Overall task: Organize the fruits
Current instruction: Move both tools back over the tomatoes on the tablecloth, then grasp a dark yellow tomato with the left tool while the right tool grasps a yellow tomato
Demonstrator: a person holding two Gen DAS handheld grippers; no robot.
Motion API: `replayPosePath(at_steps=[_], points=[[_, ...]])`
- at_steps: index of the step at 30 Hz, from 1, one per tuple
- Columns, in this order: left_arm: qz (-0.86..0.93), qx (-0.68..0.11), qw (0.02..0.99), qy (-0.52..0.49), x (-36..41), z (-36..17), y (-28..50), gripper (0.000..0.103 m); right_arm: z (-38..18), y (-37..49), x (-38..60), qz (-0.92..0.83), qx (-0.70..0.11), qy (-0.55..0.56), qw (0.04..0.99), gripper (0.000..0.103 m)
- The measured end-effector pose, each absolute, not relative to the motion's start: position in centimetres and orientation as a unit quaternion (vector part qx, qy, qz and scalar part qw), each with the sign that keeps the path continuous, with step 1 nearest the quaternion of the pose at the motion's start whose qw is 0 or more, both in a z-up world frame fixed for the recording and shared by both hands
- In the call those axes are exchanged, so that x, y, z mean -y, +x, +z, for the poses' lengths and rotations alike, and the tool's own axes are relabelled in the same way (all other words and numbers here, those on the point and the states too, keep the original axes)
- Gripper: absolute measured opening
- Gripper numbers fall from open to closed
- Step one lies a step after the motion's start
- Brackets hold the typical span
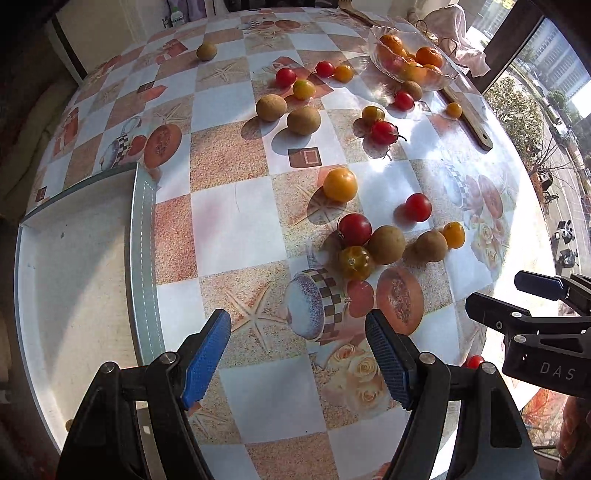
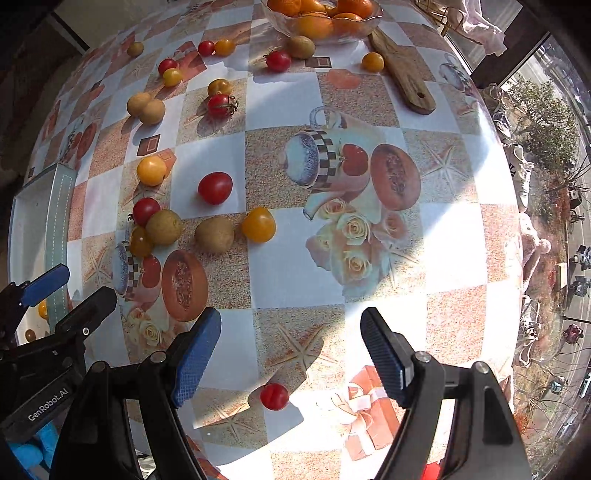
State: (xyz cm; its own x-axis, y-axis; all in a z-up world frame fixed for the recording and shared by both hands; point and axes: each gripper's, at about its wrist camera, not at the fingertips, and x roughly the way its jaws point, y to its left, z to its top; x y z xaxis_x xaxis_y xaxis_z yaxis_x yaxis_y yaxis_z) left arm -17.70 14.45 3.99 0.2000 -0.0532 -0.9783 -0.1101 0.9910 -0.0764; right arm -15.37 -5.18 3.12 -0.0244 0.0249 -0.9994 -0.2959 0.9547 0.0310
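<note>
Several red and yellow cherry tomatoes and brown round fruits lie scattered on the patterned table. A cluster [image 1: 369, 243] sits ahead of my left gripper [image 1: 297, 354], which is open and empty above the table. My right gripper [image 2: 290, 354] is open and empty; a red tomato [image 2: 274, 396] lies on the table just below and between its fingers. A white tray with a grey rim [image 1: 142, 258] stands at the left; in the right wrist view [image 2: 55, 221] two small fruits show in its near corner. A glass bowl of oranges [image 1: 410, 59] stands at the back.
A wooden board [image 2: 402, 70] lies beside the bowl at the back right. The right gripper shows at the right edge of the left wrist view [image 1: 524, 299]. A window runs along the table's right side. Cloth [image 1: 458, 29] lies behind the bowl.
</note>
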Motion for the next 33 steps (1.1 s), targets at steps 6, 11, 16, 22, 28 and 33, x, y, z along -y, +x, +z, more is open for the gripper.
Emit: replayPosePath(at_steps=[6,11,16,22,28,33], points=[[0.028,-0.636,0.769,-0.053,-13.1,2.4,-16.6,0.076,2.1,-14.7,5.5,0.125,-0.703,-0.104,0.693,0.081],[0.038,-0.639,0.767,-0.047,-12.4,1.6,-16.2,0.079,1.2,-14.5,5.0,0.131,-0.698,-0.108,0.695,0.081],[0.039,-0.636,0.770,-0.039,-11.8,1.0,-15.8,0.089,1.0,-14.1,4.9,0.132,-0.694,-0.112,0.699,0.081],[0.053,-0.645,0.761,-0.051,-12.1,-0.1,-14.5,0.103,0.5,-12.3,5.6,0.138,-0.688,-0.113,0.704,0.081],[0.054,-0.656,0.750,-0.056,-12.7,-0.3,-14.2,0.103,0.3,-10.3,5.8,0.142,-0.684,-0.106,0.708,0.075],[0.065,-0.654,0.752,-0.048,-13.2,-0.5,-13.3,0.102,0.5,-9.7,4.9,0.170,-0.679,-0.111,0.706,0.058]])
